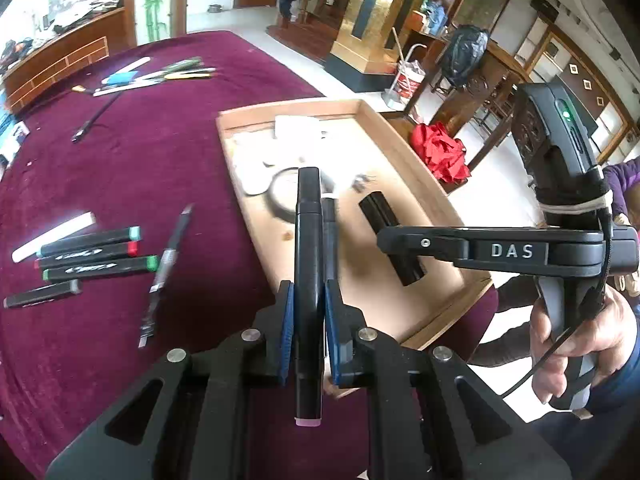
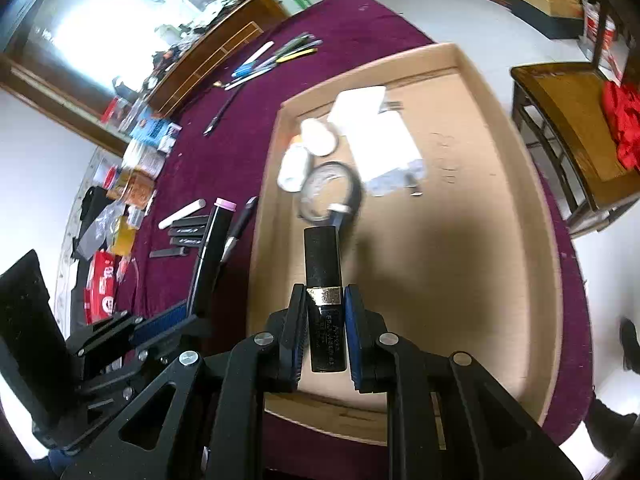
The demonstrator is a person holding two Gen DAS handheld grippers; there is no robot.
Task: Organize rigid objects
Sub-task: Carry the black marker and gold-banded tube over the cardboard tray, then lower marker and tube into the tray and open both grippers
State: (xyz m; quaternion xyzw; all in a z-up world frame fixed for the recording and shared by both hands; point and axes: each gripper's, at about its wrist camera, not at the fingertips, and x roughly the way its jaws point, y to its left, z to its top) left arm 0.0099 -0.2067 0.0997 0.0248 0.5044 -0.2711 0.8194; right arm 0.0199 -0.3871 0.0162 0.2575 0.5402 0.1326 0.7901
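My left gripper (image 1: pixel 308 300) is shut on a black marker (image 1: pixel 308 240) with a pink end cap, held upright between the blue pads over the near left edge of the cardboard tray (image 1: pixel 424 208). The right gripper (image 2: pixel 325 312) is shut on a black lipstick-like tube (image 2: pixel 322 264) with a gold band, above the tray floor (image 2: pixel 460 280). In the left wrist view the right gripper (image 1: pixel 400 236) reaches in from the right with the black tube (image 1: pixel 384 224) in it. In the right wrist view the left gripper (image 2: pixel 184 312) and its marker (image 2: pixel 216 240) sit at lower left.
On the maroon cloth (image 1: pixel 140 160) lie several black markers (image 1: pixel 92 256), a pen (image 1: pixel 168 256) and a white stick (image 1: pixel 52 236); more pens (image 1: pixel 160 74) lie further back. In the tray are a magnifying glass (image 2: pixel 328 192), white containers (image 2: pixel 316 136) and white paper (image 2: pixel 380 140). Packets (image 2: pixel 136 160) crowd the table's left.
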